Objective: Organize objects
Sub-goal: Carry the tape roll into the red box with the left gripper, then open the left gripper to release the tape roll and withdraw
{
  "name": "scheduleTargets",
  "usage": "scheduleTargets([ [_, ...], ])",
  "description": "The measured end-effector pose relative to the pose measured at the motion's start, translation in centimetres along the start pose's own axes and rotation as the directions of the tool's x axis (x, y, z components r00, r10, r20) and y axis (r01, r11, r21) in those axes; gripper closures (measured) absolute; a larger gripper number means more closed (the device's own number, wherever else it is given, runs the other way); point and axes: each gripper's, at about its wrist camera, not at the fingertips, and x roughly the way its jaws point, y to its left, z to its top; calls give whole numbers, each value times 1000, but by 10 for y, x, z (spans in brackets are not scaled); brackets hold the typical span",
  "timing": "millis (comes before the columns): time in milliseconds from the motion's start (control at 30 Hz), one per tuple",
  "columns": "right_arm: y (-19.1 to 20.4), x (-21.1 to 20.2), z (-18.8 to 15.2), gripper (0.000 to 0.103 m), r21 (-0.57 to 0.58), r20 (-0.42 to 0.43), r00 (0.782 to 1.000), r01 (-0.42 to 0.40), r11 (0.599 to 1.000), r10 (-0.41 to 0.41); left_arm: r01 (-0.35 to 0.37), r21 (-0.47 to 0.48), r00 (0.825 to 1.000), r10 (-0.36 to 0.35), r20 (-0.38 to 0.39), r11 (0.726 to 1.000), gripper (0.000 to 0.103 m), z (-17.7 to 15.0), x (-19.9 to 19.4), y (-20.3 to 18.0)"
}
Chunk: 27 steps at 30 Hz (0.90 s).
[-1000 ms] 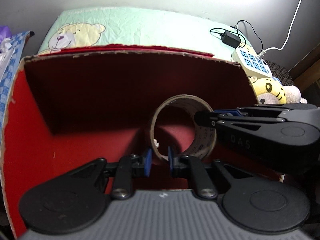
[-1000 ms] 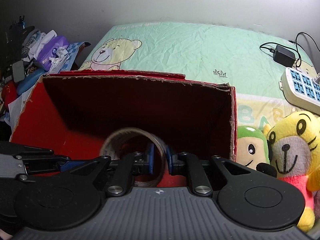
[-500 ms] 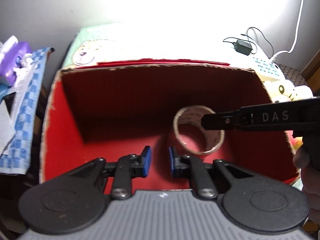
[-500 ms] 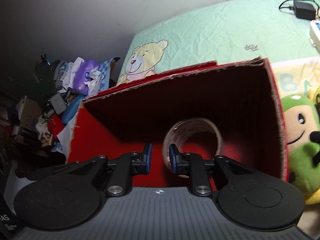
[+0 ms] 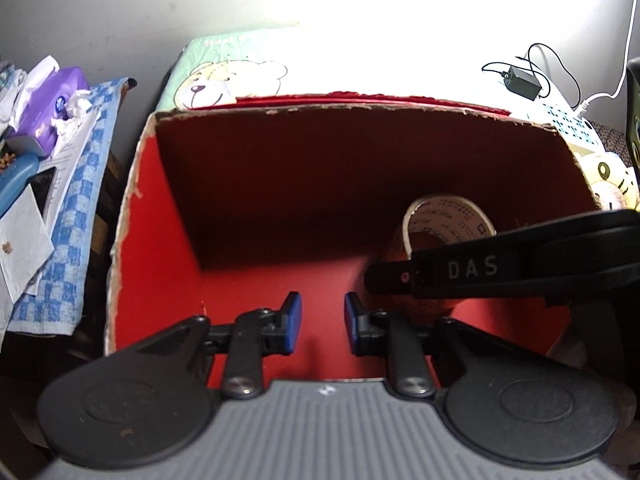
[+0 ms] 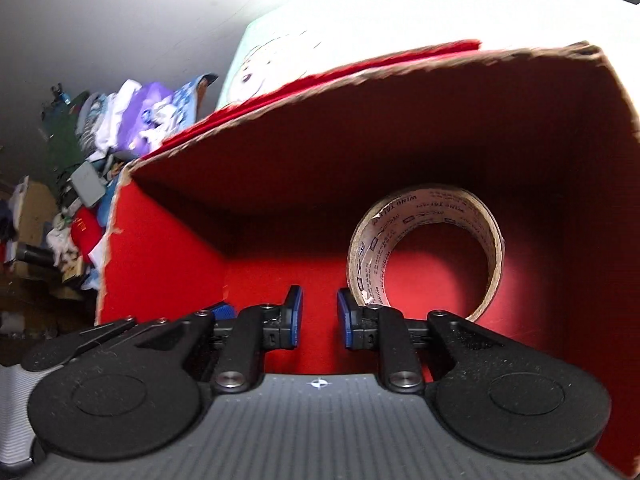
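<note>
1. Standing on edge inside the red box (image 6: 168, 248), the tape roll (image 6: 424, 248) sits at about 1 o'clock from the right gripper (image 6: 318, 316) in the right wrist view, its printed core facing the camera.
2. The right gripper's blue pads (image 6: 294, 316) stand slightly apart with only the red box floor between them; the roll is just past the right pad, and whether that pad touches it I cannot tell.
3. The left gripper (image 5: 320, 322) is releasing, its jaws opening, and nothing lies between its pads (image 5: 292, 322).
4. In the left wrist view the roll (image 5: 444, 220) lies at 2 o'clock from the left gripper, near the box's right wall, partly hidden behind the right gripper's black finger marked DAS (image 5: 472, 268).
5. The box (image 5: 160, 240) rests on a green bear-print sheet (image 5: 232, 80).
6. A purple tissue pack (image 5: 52, 108) lies at 10 o'clock, outside the box.
7. A black adapter (image 5: 524, 82) with cables sits at 2 o'clock, beyond the box.
</note>
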Motion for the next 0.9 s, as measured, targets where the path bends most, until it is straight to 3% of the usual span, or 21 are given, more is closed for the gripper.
scheduleTargets([
  [167, -9, -6, 2, 82, 16, 34, 998, 48, 999, -49, -9, 32, 1000, 9, 6, 999, 72, 3, 4, -9],
  [267, -10, -10, 3, 83, -4, 70, 991, 111, 994, -111, -14, 46, 1000, 14, 7, 999, 72, 6, 6, -14],
  [333, -11, -14, 2, 89, -29, 113, 982, 155, 988, -151, -15, 52, 1000, 15, 7, 999, 72, 8, 8, -15],
  [500, -22, -16, 0, 89, 8, 119, 986, 114, 993, -114, -23, 56, 1000, 23, 1, 998, 72, 11, 13, -18],
  [900, -15, -25, -1, 83, -28, 159, 981, 116, 993, -111, -70, 90, 998, 70, 1, 993, 65, 17, 18, -27],
])
